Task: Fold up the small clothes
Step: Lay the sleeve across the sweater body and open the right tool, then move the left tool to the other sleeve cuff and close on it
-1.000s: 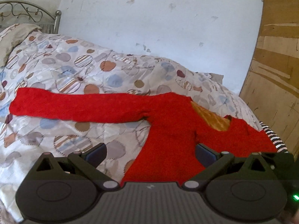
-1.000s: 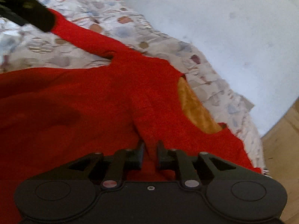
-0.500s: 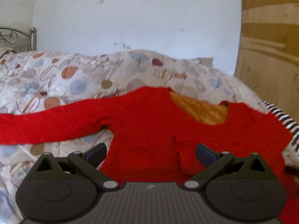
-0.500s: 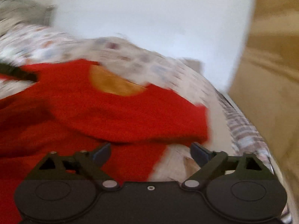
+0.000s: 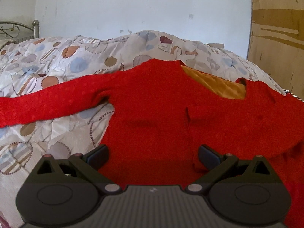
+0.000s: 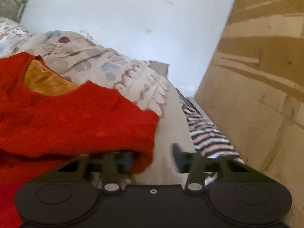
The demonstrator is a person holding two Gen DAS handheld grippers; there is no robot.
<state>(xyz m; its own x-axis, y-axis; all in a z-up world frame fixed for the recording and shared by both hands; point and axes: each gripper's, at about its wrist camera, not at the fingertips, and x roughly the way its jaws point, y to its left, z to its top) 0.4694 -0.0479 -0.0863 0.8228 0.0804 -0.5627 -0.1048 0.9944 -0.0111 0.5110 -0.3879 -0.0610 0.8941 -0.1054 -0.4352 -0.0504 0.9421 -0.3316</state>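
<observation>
Both tongs are hovering low over the red fuzzy knit sweater [image 5: 152,104], which is lying spread on the pale quilt with coloured circles [image 5: 76,60], its orange lining [image 5: 214,85] showing at the neck. I am keeping my left tongs [image 5: 152,150] wide open above the sweater's body, gripping nothing. My right tongs [image 6: 152,152] have just been closing; the picture is smeared, but the folded sleeve edge seems to be lying only against one finger, the pads not yet pressing it.

If they close there, I am risking a thin nip that slips, or a pinch of quilt beneath, dragging the bedding along.

On my right the bed edge is near, with a striped cloth [image 6: 205,133] and a brown wooden panel [image 6: 256,76] crowding that side. Leftward, the quilt is offering plenty of free room.
</observation>
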